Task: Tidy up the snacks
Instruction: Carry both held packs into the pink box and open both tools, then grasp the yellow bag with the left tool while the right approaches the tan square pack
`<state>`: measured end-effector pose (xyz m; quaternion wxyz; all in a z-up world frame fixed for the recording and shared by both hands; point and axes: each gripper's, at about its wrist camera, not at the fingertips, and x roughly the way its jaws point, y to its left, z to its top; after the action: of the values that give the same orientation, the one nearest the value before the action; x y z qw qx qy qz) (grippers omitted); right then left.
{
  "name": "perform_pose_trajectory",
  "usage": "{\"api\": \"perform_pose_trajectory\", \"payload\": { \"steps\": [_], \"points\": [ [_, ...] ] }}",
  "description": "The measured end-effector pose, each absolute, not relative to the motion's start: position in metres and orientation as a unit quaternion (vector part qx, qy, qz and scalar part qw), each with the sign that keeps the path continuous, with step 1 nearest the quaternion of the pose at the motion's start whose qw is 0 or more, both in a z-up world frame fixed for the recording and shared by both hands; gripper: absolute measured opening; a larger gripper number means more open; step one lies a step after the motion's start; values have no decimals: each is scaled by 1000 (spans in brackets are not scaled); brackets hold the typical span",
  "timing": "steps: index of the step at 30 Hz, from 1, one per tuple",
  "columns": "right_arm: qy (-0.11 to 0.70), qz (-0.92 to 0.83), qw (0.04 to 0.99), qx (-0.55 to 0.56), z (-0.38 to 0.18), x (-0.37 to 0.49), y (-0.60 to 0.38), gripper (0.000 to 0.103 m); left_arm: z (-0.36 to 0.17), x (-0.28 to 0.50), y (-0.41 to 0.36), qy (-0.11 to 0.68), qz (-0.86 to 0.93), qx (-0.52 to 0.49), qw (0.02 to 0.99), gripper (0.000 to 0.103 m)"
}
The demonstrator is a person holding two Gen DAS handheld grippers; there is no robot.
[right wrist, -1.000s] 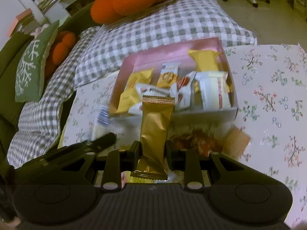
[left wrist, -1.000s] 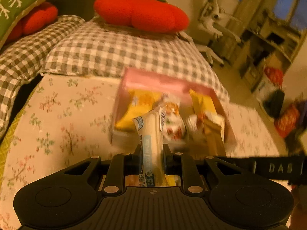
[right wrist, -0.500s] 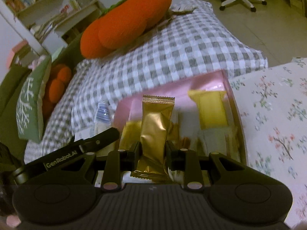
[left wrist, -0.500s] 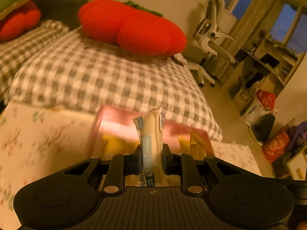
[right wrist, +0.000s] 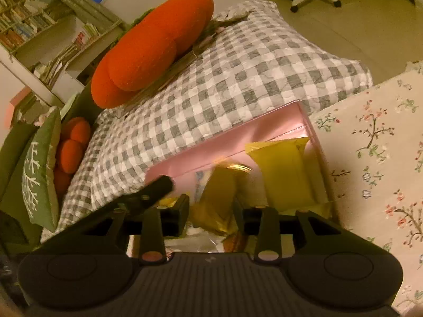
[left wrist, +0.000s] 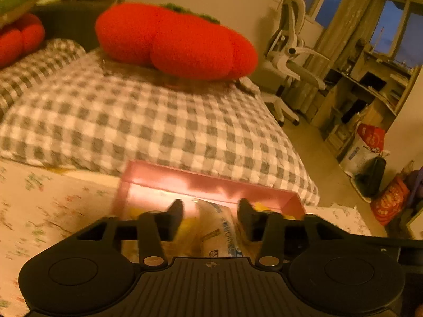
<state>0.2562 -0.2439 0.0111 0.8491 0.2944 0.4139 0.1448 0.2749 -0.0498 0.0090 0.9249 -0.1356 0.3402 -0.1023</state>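
The counter [right wrist: 380, 137], under its floral cloth, carries a pink box [left wrist: 211, 182] set against its far edge, right up to the checked quilt [left wrist: 148, 121] where a big red plush cushion [left wrist: 174, 42] lies. Both my tools hang over that box.

The box is already well filled. In the right wrist view a yellow packet [right wrist: 285, 169] stands against the far wall near the right corner, with more yellow and pale wrappers blurred beneath my fingers; I cannot count them.

My right gripper [right wrist: 211, 208] has its fingers spread apart, and the gold packet [right wrist: 219, 195] sits loose between them, tilted, down among the others and touching neither pad as far as I can tell. My left gripper [left wrist: 210, 219] is likewise spread wide, with the white-and-blue stick packet [left wrist: 222, 232] lying free between the fingers inside the box.

So I judge these two snacks as delivered. What remains, I think, is drawing both tools back and seeing whether any snacks remain on the counter; none show in these views.
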Motion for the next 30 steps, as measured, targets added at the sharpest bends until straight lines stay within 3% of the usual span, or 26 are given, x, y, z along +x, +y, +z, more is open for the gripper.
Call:
{"api": "perform_pose_trajectory", "payload": {
  "steps": [9,15,20,25,30],
  "points": [
    [435,126,854,257,35,234,-247,38,27,226,-26,363,-57,-99,925,48],
    [468,123,853,197,58,204,-234,50,33,181,-14,390,-56,-113,912,56],
    [498,122,839,181,76,174,-227,66,38,142,-15,400,-64,-116,907,58],
    [528,113,823,178,83,149,-225,75,38,113,-24,405,-59,-91,908,66],
    [556,103,801,197,75,132,-224,76,30,95,-25,419,-55,-88,902,70]
  ]
}}
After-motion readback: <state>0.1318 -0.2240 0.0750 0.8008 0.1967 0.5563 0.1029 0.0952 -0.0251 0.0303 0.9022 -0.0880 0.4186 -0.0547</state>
